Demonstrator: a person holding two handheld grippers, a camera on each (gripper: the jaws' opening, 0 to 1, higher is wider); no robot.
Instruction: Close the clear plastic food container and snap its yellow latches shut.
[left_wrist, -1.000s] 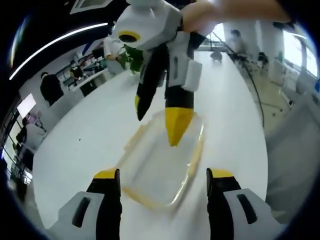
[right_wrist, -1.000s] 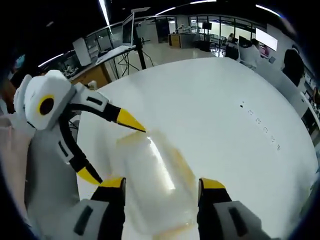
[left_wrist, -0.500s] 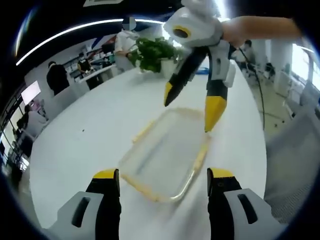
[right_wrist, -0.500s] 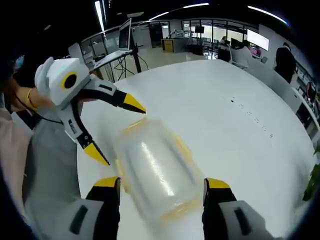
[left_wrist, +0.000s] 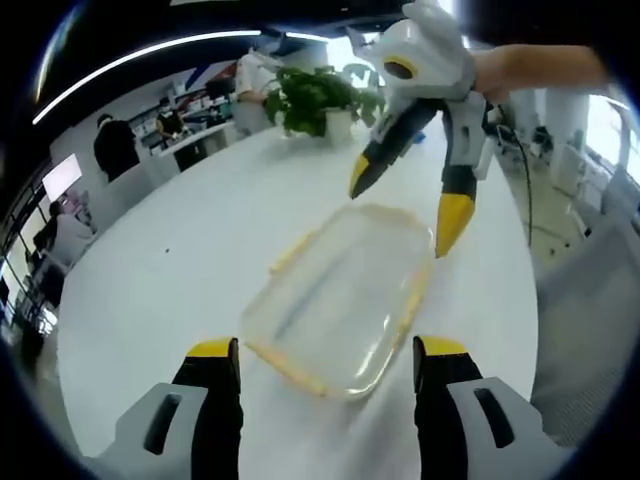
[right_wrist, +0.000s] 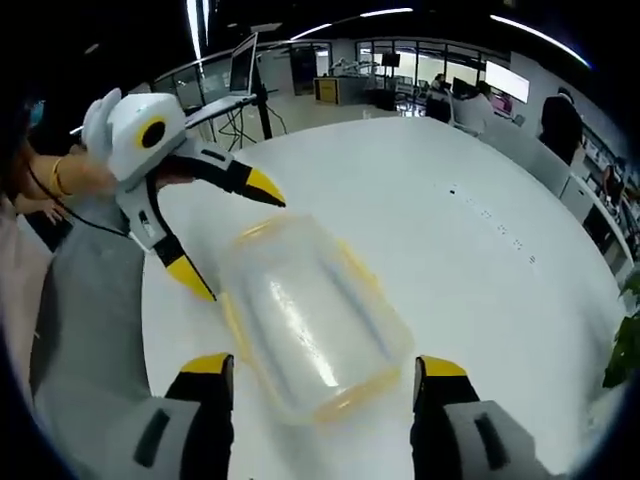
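Observation:
The clear plastic container lies on the white table with its lid on top. Yellow latches run along its edges; I cannot tell whether they are snapped down. My left gripper is open, its jaws either side of the container's near end. The right gripper hangs open over the far right corner, not touching. In the right gripper view the container sits just ahead of my open right gripper, with a yellow latch at the near end. The left gripper is open beside the container's left end.
A potted plant stands at the far end of the table, with people and desks behind it. A grey chair is past the table's right edge. A screen on a stand rises behind the table in the right gripper view.
The right gripper's finger was down on the lid; it has lifted off and moved to the far corner. The left gripper has come off the container's corner. Both cameras pulled back.

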